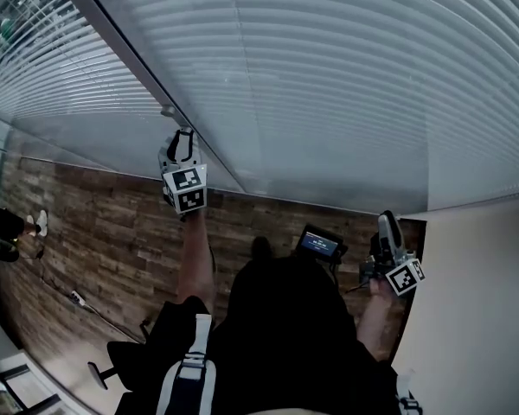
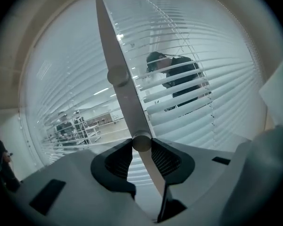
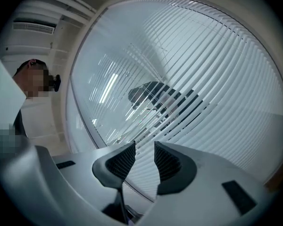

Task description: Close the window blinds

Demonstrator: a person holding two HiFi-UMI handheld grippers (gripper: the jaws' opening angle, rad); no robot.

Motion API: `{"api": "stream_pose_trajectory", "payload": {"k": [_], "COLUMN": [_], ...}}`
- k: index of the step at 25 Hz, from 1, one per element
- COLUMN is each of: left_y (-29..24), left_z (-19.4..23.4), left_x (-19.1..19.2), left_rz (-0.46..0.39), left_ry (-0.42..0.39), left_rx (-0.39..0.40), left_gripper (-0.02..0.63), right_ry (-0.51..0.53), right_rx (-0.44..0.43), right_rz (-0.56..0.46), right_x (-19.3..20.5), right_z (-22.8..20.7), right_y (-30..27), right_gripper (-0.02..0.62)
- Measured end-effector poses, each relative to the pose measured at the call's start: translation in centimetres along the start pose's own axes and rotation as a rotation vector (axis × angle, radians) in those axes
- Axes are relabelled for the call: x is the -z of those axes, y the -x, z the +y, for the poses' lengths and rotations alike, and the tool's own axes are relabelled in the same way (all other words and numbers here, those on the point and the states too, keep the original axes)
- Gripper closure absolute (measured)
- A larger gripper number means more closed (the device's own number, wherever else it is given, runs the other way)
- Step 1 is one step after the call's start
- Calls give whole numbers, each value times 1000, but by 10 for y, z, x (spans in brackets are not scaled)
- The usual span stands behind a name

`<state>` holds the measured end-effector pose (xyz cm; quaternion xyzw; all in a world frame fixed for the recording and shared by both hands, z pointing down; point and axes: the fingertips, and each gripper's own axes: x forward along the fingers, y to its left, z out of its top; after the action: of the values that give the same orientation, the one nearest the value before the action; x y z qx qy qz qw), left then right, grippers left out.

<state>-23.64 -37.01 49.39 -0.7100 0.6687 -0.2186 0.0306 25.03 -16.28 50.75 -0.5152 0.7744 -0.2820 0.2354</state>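
Note:
White slatted blinds (image 1: 329, 76) cover the panes on both sides of a grey window post (image 1: 130, 50). My left gripper (image 1: 181, 145) is raised against the post. In the left gripper view its jaws (image 2: 141, 147) are shut on a small round knob (image 2: 141, 141) that sticks out of the post (image 2: 111, 41). The slats (image 2: 203, 107) right of the post stand partly open. My right gripper (image 1: 387, 225) hangs lower at the right, away from the post. It faces the blinds (image 3: 203, 79), and its jaws (image 3: 145, 157) are open with nothing between them.
A second knob (image 2: 118, 74) sits higher on the post. Below the window lies a wood-pattern floor (image 1: 112, 223) with a cable (image 1: 78, 299). A white wall (image 1: 476, 301) stands at the right, and a person (image 1: 4, 232) stands at the far left.

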Motion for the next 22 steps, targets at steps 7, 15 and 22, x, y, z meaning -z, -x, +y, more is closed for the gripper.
{"api": "stream_pose_trajectory", "payload": {"k": [7,15,22], "left_y": [7,6,5], "left_z": [0,11,6], "left_x": [-2,-13,-11], "left_rz": [-95,-142,-59], "left_ry": [477,619,321], "left_rx": [130,160,80], "left_gripper": [428,468,471], "right_ry": [1,-14,-3], "right_rx": [-2,2,12], "right_rz": [6,12,8], "right_x": [-1,3,1], "right_z": [3,-2,-5], "right_y": [-3,-3,-1], "right_gripper": [483,483,483]}}
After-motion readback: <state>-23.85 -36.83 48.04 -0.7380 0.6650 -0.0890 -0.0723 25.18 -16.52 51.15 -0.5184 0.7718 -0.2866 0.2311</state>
